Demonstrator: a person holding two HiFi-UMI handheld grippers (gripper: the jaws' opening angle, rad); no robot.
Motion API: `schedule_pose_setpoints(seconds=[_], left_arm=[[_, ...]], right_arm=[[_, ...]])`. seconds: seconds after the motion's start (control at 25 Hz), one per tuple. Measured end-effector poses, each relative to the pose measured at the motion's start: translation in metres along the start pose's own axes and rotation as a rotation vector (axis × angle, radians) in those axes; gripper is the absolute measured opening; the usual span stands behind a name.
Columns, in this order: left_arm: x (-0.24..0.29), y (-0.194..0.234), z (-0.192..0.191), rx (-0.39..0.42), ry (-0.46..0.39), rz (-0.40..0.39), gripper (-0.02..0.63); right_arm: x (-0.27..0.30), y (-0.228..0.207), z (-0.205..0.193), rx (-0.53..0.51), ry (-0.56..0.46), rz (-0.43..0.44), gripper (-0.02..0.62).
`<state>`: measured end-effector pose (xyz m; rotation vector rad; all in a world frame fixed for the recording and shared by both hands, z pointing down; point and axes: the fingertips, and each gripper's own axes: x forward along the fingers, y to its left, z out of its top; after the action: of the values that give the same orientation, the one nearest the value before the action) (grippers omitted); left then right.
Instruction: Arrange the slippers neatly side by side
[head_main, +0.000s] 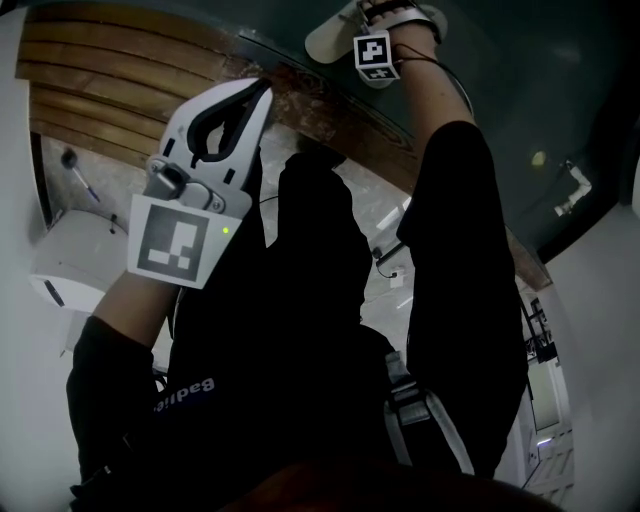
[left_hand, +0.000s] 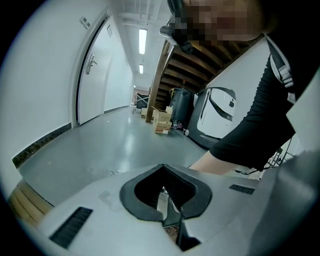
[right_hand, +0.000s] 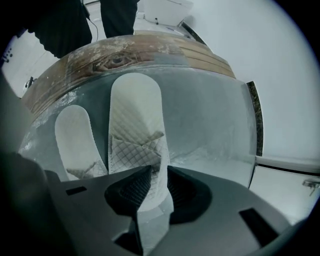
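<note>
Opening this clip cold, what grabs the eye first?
The right gripper is clamped on the near end of a white quilted slipper, with the other slipper beside it, at its left in the right gripper view, on the grey floor. The left gripper is raised, shut and empty, facing a hallway.

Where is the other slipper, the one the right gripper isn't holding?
Right gripper view, left side: the free slipper lies on the grey floor just left of the held slipper, roughly parallel to it.

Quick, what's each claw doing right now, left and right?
Left claw: closed, nothing in it.
Right claw: closed on a white slipper.
</note>
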<state>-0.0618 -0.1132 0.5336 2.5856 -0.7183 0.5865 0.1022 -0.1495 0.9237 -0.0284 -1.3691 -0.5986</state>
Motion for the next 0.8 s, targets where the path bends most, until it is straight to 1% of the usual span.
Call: schedule_pose_setpoints(seconds=[0.08, 0.16, 0.24, 0.6, 0.68, 0.8], left_arm=[[-0.002, 0.003, 0.0, -0.004, -0.002, 0.001, 0.0], [-0.002, 0.004, 0.0, -0.009, -0.004, 0.004, 0.0], [-0.002, 0.004, -0.001, -0.013, -0.004, 0.006, 0.0], [-0.001, 0.006, -0.005, -0.015, -0.005, 0.007, 0.0], [-0.002, 0.006, -0.005, -0.013, -0.002, 0.006, 0.0], [-0.005, 0.005, -0.003, -0.012, -0.003, 0.003, 0.0]], right_arm=[[0.002, 0.002, 0.001, -0.02, 0.005, 0.015, 0.097], [0.003, 0.002, 0.001, -0.036, 0.013, 0.016, 0.025], [0.003, 0.001, -0.001, -0.05, 0.016, 0.016, 0.014], [0.004, 0.0, -0.016, -0.172, 0.02, 0.001, 0.009], [0.002, 0.002, -0.018, -0.191, 0.022, 0.0, 0.011], [-0.004, -0.003, -0.019, -0.197, 0.019, -0.031, 0.022]])
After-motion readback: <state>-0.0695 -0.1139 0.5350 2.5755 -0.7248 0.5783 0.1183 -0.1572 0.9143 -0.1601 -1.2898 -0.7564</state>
